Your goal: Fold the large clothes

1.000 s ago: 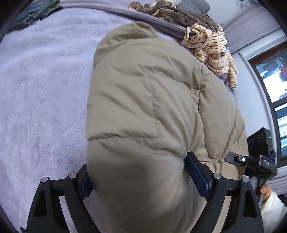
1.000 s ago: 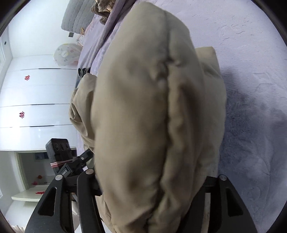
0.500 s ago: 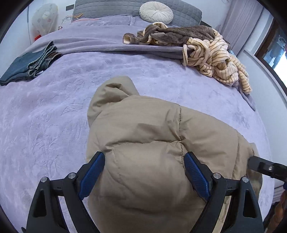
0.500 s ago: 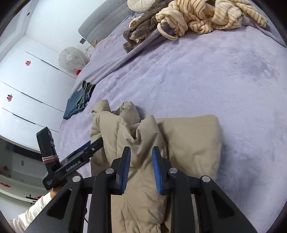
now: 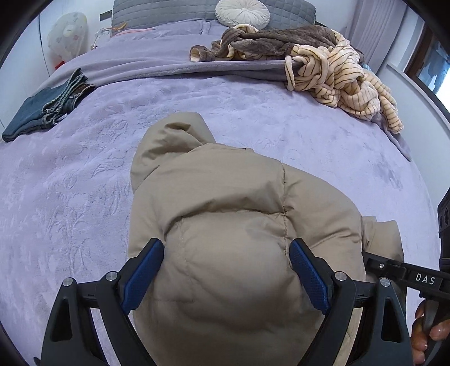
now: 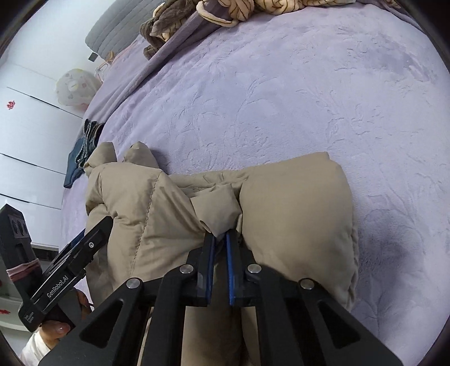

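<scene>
A tan puffer jacket [image 5: 225,202] lies bunched on the lilac bedspread [image 5: 70,183], hood end pointing up the bed. My left gripper [image 5: 226,250] is open wide, its blue pads either side of a puffy bulge of the jacket. In the right wrist view the jacket [image 6: 295,202] lies folded in a thick bundle, and my right gripper [image 6: 218,236] is shut on a fold of it. The right gripper's body shows at the right edge of the left wrist view [image 5: 407,276], and the left gripper's body shows at the left of the right wrist view [image 6: 70,264].
Folded jeans [image 5: 45,109] lie at the bed's left. A striped cream garment [image 5: 346,76] and a brown one [image 5: 270,39] are heaped near the grey headboard [image 5: 168,11] with a round cushion [image 5: 242,12]. White wardrobe doors [image 6: 25,135] stand to the left.
Both grippers came down and back from the lifted jacket, which now rests on the bed. The right jaws closed from a narrow gap onto a fold. The left stayed open.
</scene>
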Demonstrator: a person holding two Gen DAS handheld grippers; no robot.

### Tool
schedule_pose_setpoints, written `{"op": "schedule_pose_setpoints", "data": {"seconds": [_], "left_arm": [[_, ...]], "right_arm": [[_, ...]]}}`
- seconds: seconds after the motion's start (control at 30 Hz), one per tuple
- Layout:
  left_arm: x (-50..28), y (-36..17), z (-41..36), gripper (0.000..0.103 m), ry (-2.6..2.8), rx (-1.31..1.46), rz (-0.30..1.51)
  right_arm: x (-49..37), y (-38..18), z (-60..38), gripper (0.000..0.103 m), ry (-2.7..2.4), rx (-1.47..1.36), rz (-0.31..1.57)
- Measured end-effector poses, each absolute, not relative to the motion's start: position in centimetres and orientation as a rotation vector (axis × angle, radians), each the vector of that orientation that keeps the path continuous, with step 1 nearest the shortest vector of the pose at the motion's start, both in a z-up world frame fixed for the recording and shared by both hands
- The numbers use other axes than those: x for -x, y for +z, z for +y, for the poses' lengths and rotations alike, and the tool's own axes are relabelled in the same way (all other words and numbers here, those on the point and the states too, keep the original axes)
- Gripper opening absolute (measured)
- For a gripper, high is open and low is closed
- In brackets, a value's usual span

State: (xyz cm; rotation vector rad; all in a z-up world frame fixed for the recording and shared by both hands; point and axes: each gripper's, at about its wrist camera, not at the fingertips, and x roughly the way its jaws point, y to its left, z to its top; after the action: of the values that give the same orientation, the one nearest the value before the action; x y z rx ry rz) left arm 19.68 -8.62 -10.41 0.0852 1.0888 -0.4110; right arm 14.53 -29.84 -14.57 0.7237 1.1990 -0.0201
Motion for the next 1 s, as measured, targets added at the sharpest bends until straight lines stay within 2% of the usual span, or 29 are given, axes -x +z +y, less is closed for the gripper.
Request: {"op": "schedule_pose_setpoints", "data": {"seconds": [0.07, 0.37, 0.7, 0.73, 1.0], "left_arm": [[-18.9, -9.7, -7.8, 0.091, -0.405, -0.092, 1.096], [-14.0, -8.6, -4.6, 0.091, -0.385, -0.103, 1.178], [-8.7, -9.3, -1.9, 0.093, -0.370, -0.079, 1.259], [-8.5, -9.5, -1.7, 0.095, -0.369, -0.077, 1.264], [-7.2, -10.0, -0.8, 0.095, -0.404, -0.083, 1.300]], "right_arm": [[-14.7, -13.8, -29.5, 0.011, -0.006, -0.708, 1.207], [-9.6, -9.3, -27.7, 0.011, 0.042, -0.635, 1.228], [-2.1, -7.0, -25.7, 0.011, 0.013, -0.582, 1.219], [-1.6, -7.2, -25.4, 0.011, 0.012, -0.576, 1.229], [-0.6, -11.7, -24.8, 0.011, -0.062, -0.560, 1.366]]}}
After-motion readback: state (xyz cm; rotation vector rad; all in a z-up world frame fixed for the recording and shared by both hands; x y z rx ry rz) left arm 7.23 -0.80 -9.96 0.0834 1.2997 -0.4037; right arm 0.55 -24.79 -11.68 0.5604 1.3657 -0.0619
